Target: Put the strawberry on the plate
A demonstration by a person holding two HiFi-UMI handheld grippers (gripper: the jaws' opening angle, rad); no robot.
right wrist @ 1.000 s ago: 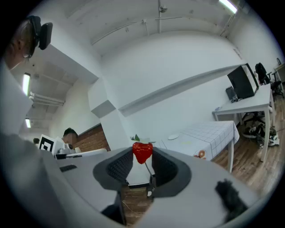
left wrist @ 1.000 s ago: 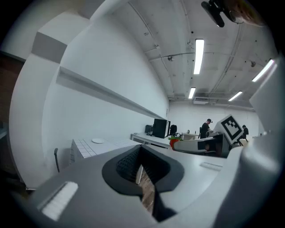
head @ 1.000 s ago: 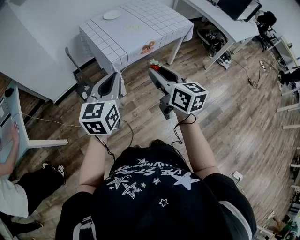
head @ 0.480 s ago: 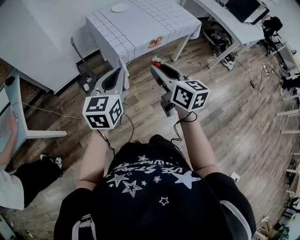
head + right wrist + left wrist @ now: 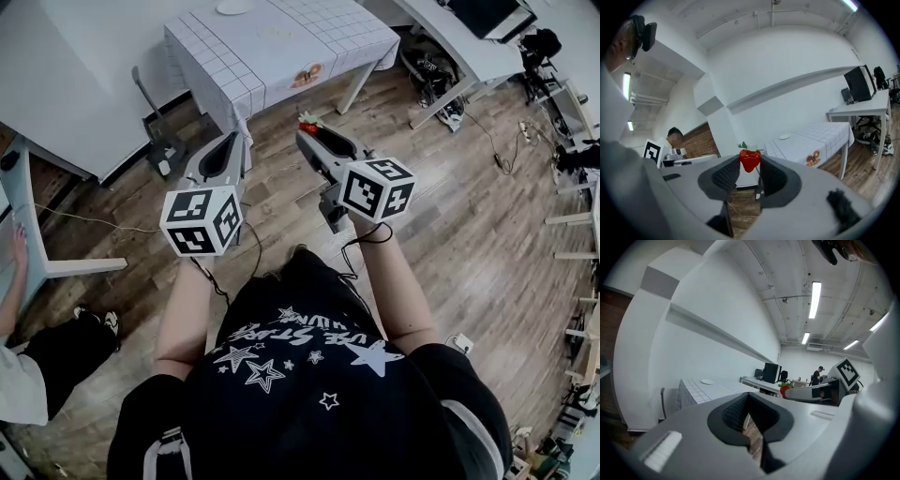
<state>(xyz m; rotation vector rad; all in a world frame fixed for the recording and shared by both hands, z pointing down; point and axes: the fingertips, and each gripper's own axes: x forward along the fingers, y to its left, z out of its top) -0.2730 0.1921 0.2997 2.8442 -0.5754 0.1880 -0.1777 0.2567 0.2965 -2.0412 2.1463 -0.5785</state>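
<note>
My right gripper [image 5: 306,132] is shut on a red strawberry [image 5: 307,123] with green leaves, held in the air over the wooden floor. In the right gripper view the strawberry [image 5: 750,159] sits pinched between the dark pads at the jaw tips. The white plate [image 5: 234,7] lies on the far part of a checked-cloth table [image 5: 281,52], well ahead of both grippers; it also shows as plate [image 5: 785,137] and plate [image 5: 707,381]. My left gripper [image 5: 235,141] hangs beside the right one, shut and holding nothing, as the left gripper [image 5: 747,401] view shows.
A grey chair [image 5: 150,127] stands left of the checked table. White desks run along the left [image 5: 56,84] and top right [image 5: 450,47], with office chairs and cables beyond. A seated person's leg [image 5: 56,352] is at the lower left.
The table and plate have slid toward the top of the head view as the person shifts. Both grippers keep their pose, and the strawberry stays held.
</note>
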